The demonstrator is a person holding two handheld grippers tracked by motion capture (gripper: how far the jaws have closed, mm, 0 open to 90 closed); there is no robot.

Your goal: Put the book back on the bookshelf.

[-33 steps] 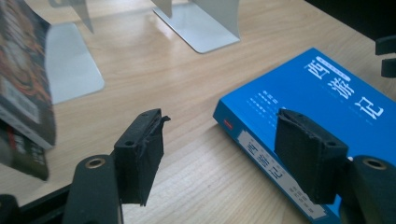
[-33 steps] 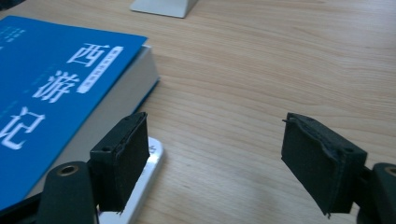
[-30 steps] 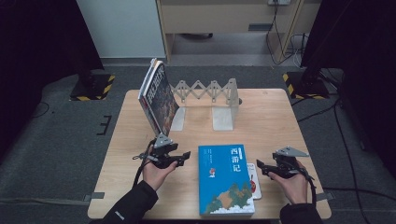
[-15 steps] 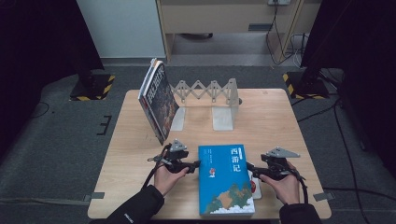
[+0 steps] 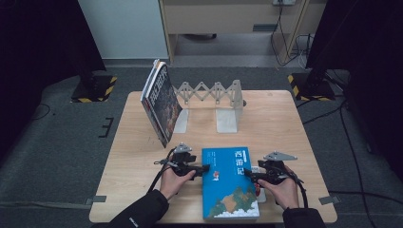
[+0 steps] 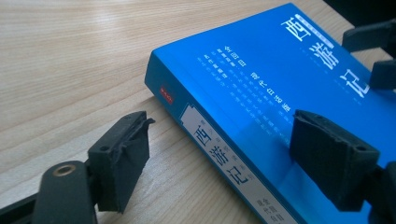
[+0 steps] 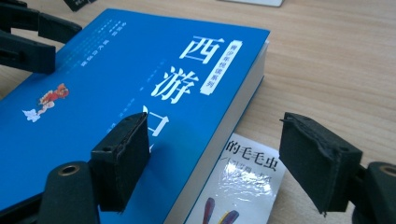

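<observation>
Our left tongs (image 5: 205,168) straddle the spine edge of the blue book (image 5: 230,183), jaws just widened, not pressing. Right tongs (image 5: 249,175) gape wide over its page edge; thin booklet (image 7: 243,186) lies beneath them.

Your blue book (image 5: 229,183) lies flat, cover up, shut, at the table's six o'clock edge, spine toward nine o'clock.

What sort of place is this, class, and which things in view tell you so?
Probably a lab or recording studio, not a home: a lone wooden table on grey carpet, black curtains at both sides, yellow-and-black striped stand bases, and cables trailing across the floor.
</observation>
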